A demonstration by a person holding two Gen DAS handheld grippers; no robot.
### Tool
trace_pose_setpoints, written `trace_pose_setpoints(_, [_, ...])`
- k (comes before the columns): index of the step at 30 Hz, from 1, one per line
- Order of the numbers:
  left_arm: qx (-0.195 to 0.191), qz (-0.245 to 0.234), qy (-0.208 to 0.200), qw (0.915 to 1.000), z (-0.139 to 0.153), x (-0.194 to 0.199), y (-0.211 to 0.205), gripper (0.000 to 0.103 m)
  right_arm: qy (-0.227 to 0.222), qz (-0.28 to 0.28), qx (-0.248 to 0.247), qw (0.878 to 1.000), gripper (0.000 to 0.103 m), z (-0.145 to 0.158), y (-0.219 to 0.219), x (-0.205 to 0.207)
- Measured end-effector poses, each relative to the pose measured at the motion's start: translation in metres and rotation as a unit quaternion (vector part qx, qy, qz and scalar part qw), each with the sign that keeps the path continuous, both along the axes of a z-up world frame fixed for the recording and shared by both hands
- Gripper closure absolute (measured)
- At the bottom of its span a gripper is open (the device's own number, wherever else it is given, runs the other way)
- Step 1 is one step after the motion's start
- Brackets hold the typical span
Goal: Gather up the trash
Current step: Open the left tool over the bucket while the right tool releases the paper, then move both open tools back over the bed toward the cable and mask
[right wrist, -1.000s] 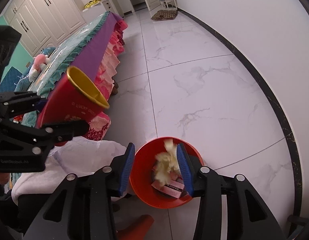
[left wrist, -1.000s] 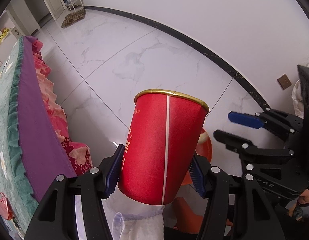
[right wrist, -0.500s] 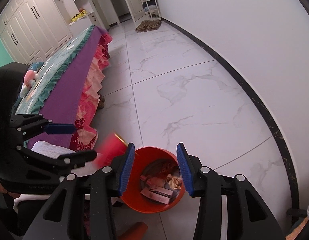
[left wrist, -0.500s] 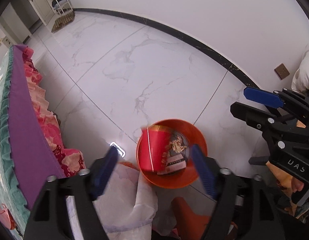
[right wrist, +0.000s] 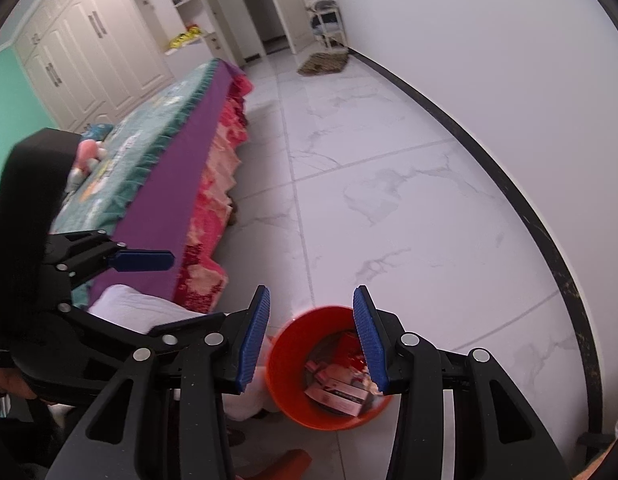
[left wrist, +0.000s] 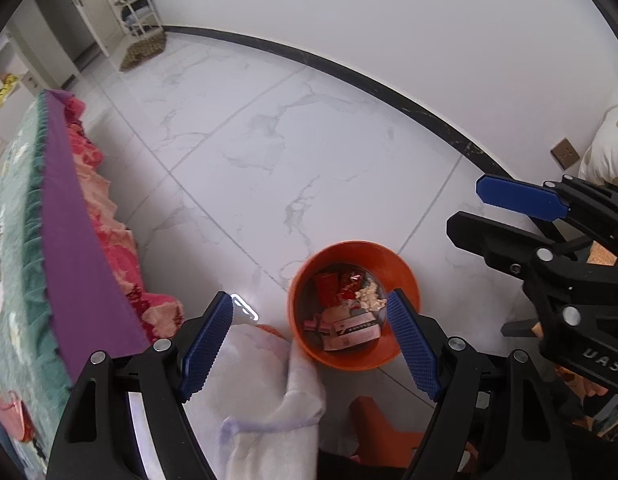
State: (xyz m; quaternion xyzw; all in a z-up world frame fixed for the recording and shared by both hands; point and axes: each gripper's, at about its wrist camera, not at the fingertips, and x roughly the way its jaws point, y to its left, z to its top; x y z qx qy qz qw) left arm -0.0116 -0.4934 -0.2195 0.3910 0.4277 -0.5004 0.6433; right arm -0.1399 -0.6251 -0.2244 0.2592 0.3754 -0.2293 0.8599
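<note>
Your left hand-held gripper hung with its jaws spread wide and empty above the orange bin on the marble floor, and your right hand-held gripper was likewise apart and holding nothing. The trash lay inside the bin: red wrappers, printed cartons and a crumpled pale wad, their lettering too small to read. A white cloth covered the bin's near-left rim, and the bed was cut off at the frame edge.

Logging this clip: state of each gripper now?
Left gripper: open, holding nothing.
Right gripper: open, holding nothing.
</note>
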Motion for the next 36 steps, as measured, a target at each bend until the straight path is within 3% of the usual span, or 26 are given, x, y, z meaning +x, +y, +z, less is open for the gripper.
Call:
trace_pose_setpoints(10, [-0.041,0.054,-0.037,0.997,0.04,0.022,0.054,0.024,-0.045,0.073,-0.028,0.996,0.053,0.053,0.051,0.038])
trace_pose_setpoints(19, [-0.081,0.14,-0.068,0.9846,0.074,0.058,0.128,0.024,-0.072,0.168,-0.048,0.982,0.052,0.091,0.117,0.089])
trace_pose_setpoints(21, [-0.09,0.169,-0.078,0.9784,0.082,0.068,0.15,0.018,-0.077,0.191,-0.051,0.977,0.052,0.098,0.133,0.101])
trace_pose_setpoints(27, [-0.11,0.246,-0.09,0.9588,0.096,0.094,0.217,0.017,-0.083,0.267,-0.058,0.958,0.052,0.112,0.195,0.147])
trace_pose_setpoints(36, [-0.106,0.366,-0.092,0.92,0.1,0.138,0.324,0.017,-0.084,0.357,-0.054,0.929,0.052,0.114,0.28,0.213])
